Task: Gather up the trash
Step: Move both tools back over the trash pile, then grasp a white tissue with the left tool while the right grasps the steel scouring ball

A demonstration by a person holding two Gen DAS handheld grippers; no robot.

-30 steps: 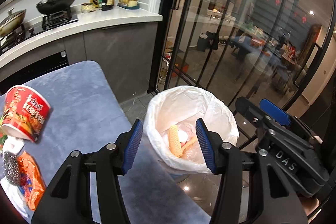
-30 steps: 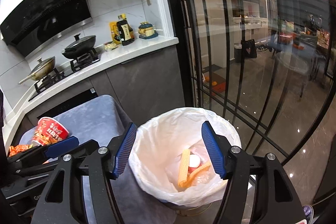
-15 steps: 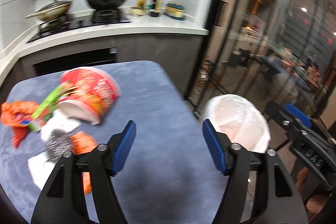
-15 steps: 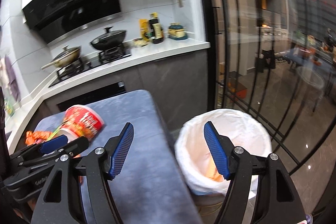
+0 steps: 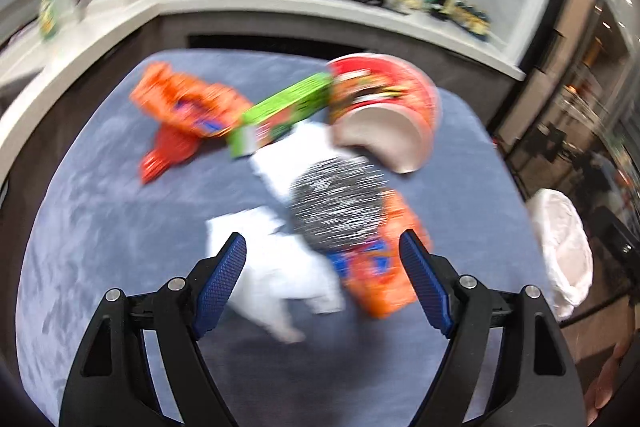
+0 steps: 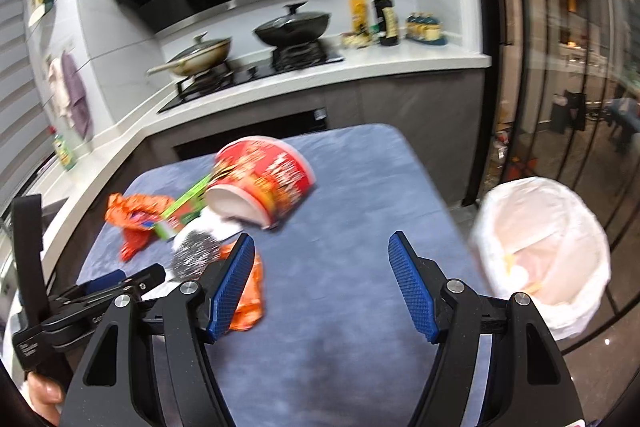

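- The left gripper (image 5: 322, 281) hangs over a blue-grey table (image 5: 120, 227), jaws spread wide and holding nothing.
- Below it lies blurred trash: a steel scourer (image 5: 336, 207), an orange wrapper (image 5: 376, 279), white paper (image 5: 280, 275).
- A tipped red noodle cup (image 6: 264, 179) rests further back (beside a green box (image 5: 284, 111)).
- The right gripper (image 6: 322, 287) is also spread, empty.
- A white-lined bin (image 6: 544, 251) stands right of the table.
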